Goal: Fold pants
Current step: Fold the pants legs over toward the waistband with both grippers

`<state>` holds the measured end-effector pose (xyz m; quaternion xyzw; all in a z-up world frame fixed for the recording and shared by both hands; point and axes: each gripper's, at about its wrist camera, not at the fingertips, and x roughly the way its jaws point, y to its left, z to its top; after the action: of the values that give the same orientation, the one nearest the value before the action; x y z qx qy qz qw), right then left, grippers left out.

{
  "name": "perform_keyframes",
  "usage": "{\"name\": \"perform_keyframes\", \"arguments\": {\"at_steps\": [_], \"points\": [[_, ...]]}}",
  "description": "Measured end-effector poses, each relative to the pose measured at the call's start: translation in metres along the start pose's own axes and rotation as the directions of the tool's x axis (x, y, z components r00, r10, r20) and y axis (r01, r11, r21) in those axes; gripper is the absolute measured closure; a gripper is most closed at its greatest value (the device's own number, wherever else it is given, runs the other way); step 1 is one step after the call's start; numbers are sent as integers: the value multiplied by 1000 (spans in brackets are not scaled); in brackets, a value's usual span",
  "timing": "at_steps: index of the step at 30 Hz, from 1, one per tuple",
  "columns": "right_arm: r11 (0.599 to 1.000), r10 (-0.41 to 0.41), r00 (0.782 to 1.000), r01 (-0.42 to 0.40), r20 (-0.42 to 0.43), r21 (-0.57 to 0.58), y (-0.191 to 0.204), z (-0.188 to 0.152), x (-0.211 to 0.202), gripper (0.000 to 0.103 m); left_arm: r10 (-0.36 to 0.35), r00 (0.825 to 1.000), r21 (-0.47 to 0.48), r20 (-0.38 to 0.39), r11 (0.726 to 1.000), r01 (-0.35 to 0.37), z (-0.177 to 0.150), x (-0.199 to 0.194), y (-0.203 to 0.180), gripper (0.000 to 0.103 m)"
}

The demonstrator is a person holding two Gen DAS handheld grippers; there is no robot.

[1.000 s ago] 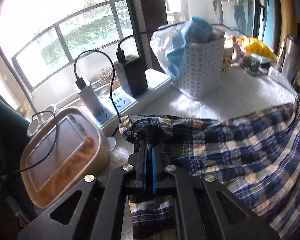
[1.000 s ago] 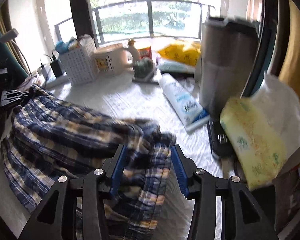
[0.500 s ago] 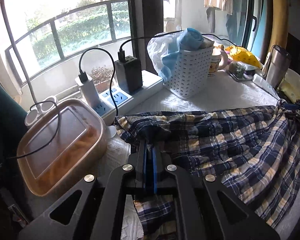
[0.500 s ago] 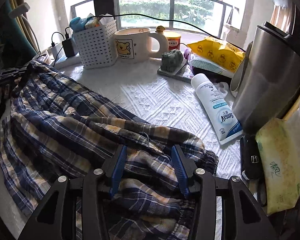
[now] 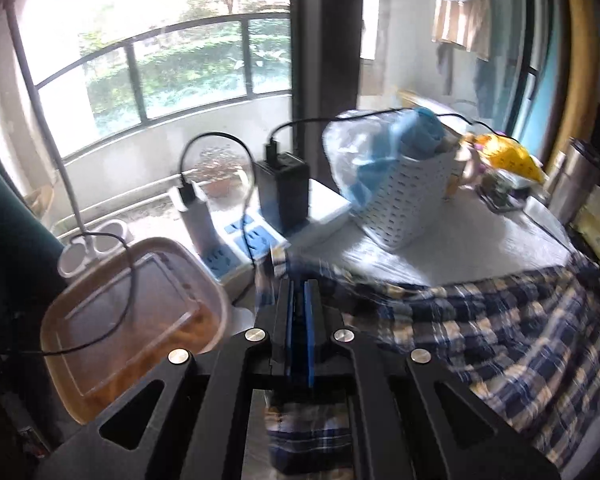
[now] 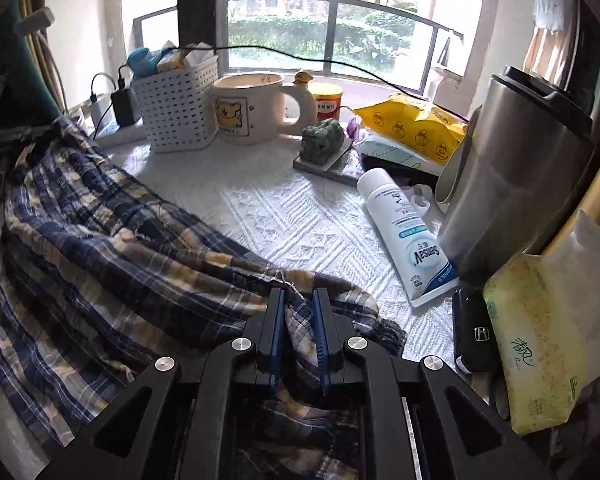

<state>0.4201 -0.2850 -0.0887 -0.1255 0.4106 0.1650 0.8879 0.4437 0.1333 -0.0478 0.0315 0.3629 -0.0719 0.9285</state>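
Right wrist view: plaid pants [image 6: 112,248] spread across left half of frame on white textured surface [image 6: 292,216], one bunched edge at lower centre. Right gripper [image 6: 299,300] closed on that edge, cloth filling the narrow gap between its blue pads. Left wrist view, blurred: left gripper [image 5: 298,292] clamped tight on opposite end of pants [image 5: 500,328] at centre frame, fabric running off to lower right.

Judgement: step in hand is raising both held ends to carry one over the other. Keep both grips firm, lift level, hold cloth taut between grippers so the fold line comes straight.

Hazards, outward: lotion tube [image 6: 408,236], steel tumbler [image 6: 516,176] and tissue pack [image 6: 540,344] crowd right side; white basket [image 6: 176,108] and bear mug [image 6: 248,108] upper centre. In left view, lidded food container [image 5: 128,320] and power strip [image 5: 244,244] with cables sit just beside the gripper; swing clear of them.
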Motion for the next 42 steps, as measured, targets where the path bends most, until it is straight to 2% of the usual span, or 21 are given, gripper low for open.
{"name": "perform_keyframes", "arguments": {"at_steps": [2,3,6,8,10,11,12,14,17,19,21,25,28,29,30,32,34,35,36,40,42], "points": [[997,14,997,-20,-80,-73,13,-7,8,88,-3,1000,-19,9,1000,3,2,0,4,99],[993,-7,996,-4,-94,-120,21,-11,8,88,-3,1000,-20,6,1000,3,2,-1,4,99],[994,0,995,-10,-98,-110,20,-10,0,88,-1,1000,15,22,1000,1,-3,-11,-1,99],[996,33,996,-39,-84,-76,10,-5,-9,87,-32,999,46,14,998,31,-10,-19,-5,98],[997,52,998,-54,-48,-60,4,5,-19,85,-60,998,83,-22,995,61,-18,-20,-9,90],[997,56,998,-58,-31,-58,2,10,-23,72,-62,997,102,-42,993,66,-22,-21,-12,72],[997,56,998,-57,-14,-60,2,17,-26,46,-54,997,117,-53,991,60,-29,-22,-15,56],[995,63,997,-60,34,-84,8,36,-31,19,-45,997,126,-58,991,52,-40,-26,-18,52],[978,128,990,-116,58,-175,35,65,-26,20,-46,996,74,-79,996,52,-59,-37,-13,52],[953,162,986,-148,33,-263,62,81,-13,24,-46,995,22,-88,999,48,-72,-47,-9,52],[918,190,981,-189,-33,-348,88,92,7,47,-66,994,-23,-88,998,64,-87,-63,-9,52],[850,214,965,-260,-151,-457,133,106,47,50,-120,990,-61,-78,991,115,-117,-92,-23,52],[809,166,965,-252,-204,-531,155,108,69,50,-168,982,-86,-86,983,161,-139,-102,-40,52],[800,154,964,-252,-219,-545,160,108,74,55,-178,980,-88,-95,982,169,-144,-101,-46,51],[790,141,962,-252,-236,-559,164,108,81,77,-178,977,-80,-113,982,170,-150,-98,-53,51],[770,104,963,-236,-247,-594,171,106,91,100,-157,975,-72,-155,986,147,-160,-89,-60,51],[766,83,968,-214,-236,-606,171,108,96,103,-153,966,-89,-206,986,138,-171,-75,-63,52],[770,73,971,-199,-226,-606,170,110,98,103,-147,973,-75,-178,988,136,-173,-77,-64,49],[774,59,975,-181,-215,-607,169,114,103,103,-147,972,-69,-185,988,137,-172,-77,-66,48],[821,33,982,-131,-184,-555,153,137,119,103,-146,971,-56,-190,989,138,-167,-79,-69,47],[844,82,966,-198,-244,-499,146,146,126,103,-151,970,-62,-193,988,141,-166,-80,-67,47]]}}
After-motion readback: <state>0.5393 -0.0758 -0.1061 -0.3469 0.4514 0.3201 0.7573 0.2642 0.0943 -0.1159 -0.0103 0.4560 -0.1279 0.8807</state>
